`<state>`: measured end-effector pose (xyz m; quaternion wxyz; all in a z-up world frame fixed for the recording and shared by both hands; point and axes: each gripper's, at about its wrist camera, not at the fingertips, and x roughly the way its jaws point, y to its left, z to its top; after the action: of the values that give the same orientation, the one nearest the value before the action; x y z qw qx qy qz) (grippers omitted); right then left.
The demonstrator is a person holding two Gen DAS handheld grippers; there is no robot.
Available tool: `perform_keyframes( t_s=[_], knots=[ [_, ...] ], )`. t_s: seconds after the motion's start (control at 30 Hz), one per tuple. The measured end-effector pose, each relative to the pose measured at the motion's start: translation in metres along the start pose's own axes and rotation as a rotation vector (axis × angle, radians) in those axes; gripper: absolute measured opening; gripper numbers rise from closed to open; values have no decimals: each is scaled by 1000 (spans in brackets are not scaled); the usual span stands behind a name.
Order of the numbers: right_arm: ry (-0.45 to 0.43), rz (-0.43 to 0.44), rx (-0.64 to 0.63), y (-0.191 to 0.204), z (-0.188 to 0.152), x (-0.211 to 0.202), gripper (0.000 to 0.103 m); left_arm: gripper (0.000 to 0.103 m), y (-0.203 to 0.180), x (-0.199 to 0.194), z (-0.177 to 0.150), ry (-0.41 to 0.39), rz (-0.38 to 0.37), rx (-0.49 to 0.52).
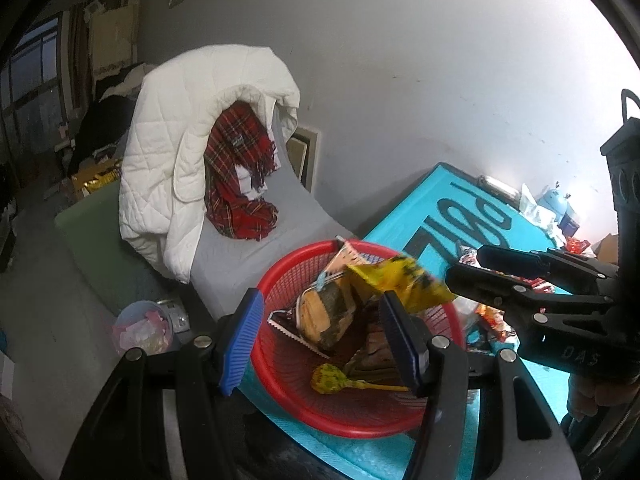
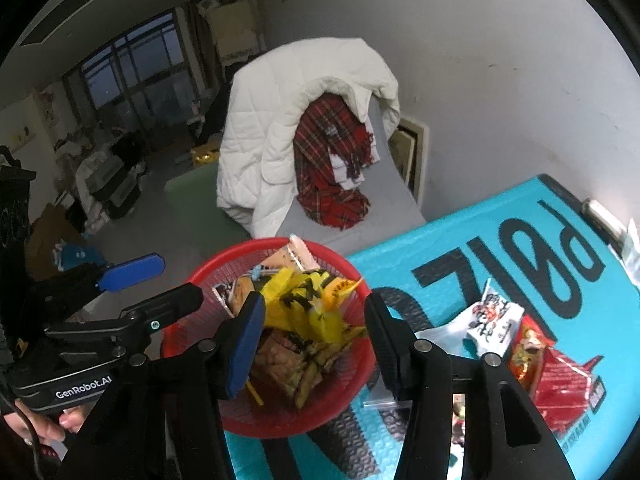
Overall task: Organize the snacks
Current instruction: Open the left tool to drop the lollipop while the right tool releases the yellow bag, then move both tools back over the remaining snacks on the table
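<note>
A red mesh basket (image 1: 288, 384) (image 2: 276, 416) stands on the teal table and holds several snack packs and a yellow lollipop (image 1: 332, 378). A yellow packet (image 1: 404, 284) (image 2: 308, 308), motion-blurred, is in the air just above the basket between the wide-open jaws of my right gripper (image 2: 312, 340); no finger touches it. My left gripper (image 1: 320, 344) is open and empty, hovering over the basket's near side. The right gripper's fingers (image 1: 500, 284) reach in from the right in the left wrist view. More snack packs (image 2: 496, 324) lie on the table to the right.
The teal table (image 2: 520, 248) (image 1: 424, 208) bears large black letters. Behind it a grey chair (image 2: 384, 204) carries a white quilted coat (image 1: 160, 160) and a red plaid scarf (image 1: 236, 184). A small bin (image 1: 140, 328) sits on the floor at left.
</note>
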<state>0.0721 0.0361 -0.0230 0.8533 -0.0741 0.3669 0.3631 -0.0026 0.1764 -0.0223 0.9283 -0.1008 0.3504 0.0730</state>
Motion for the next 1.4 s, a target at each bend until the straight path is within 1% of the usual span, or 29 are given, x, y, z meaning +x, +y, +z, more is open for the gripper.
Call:
perform_keyframes(
  t_s=[0.2, 0.4, 0.47, 0.53, 0.77, 1.03, 1.17, 1.4],
  knots=[
    [-63, -19, -4, 2, 0, -33, 51, 59, -16, -24, 6, -50, -9, 37],
    [-121, -38, -1, 4, -3, -67, 51, 59, -33, -47, 9, -95, -43, 65],
    [-138, -49, 4, 4, -5, -78, 52, 59, -38, -52, 9, -103, -54, 76],
    [-154, -58, 13, 3, -8, -87, 56, 59, -45, -56, 8, -110, -65, 87],
    [-193, -125, 43, -3, -27, -119, 56, 59, -68, -67, 2, -126, -108, 144],
    [-209, -166, 102, -16, -48, -142, 56, 59, -99, -70, -6, -109, -183, 197],
    [-209, -191, 137, -27, -59, -152, 59, 59, -112, -67, -10, -96, -203, 217],
    [-195, -221, 190, -45, -77, -161, 59, 59, -137, -57, -18, -61, -246, 252]
  ],
)
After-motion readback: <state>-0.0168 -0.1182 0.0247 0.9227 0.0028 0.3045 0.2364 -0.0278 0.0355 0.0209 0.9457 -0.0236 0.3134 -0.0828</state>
